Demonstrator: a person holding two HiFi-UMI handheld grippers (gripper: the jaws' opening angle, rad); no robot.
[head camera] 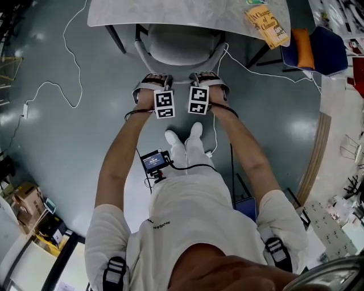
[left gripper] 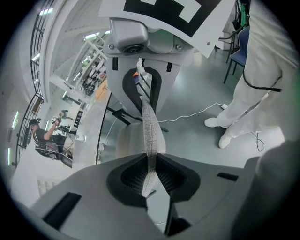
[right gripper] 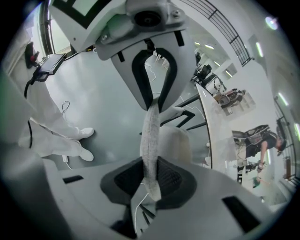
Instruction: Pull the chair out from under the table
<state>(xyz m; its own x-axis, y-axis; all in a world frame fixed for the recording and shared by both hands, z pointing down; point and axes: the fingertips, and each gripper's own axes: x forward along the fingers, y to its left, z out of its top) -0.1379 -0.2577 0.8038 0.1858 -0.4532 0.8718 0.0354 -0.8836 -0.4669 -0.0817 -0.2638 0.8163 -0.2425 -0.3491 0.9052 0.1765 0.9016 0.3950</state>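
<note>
Grey fabric of the chair point(head camera: 177, 48) back is being clamped by the left gripper point(head camera: 152, 79); the right gripper point(head camera: 208, 77), just beside it, is clamping the same back; the seat is lying beyond both, partly under the table point(head camera: 170, 14).

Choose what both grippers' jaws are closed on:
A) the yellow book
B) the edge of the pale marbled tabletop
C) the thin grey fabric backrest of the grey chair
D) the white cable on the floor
C: the left gripper and the right gripper each pinch the thin grey fabric backrest between their pads, above the seat of the grey chair.
</note>
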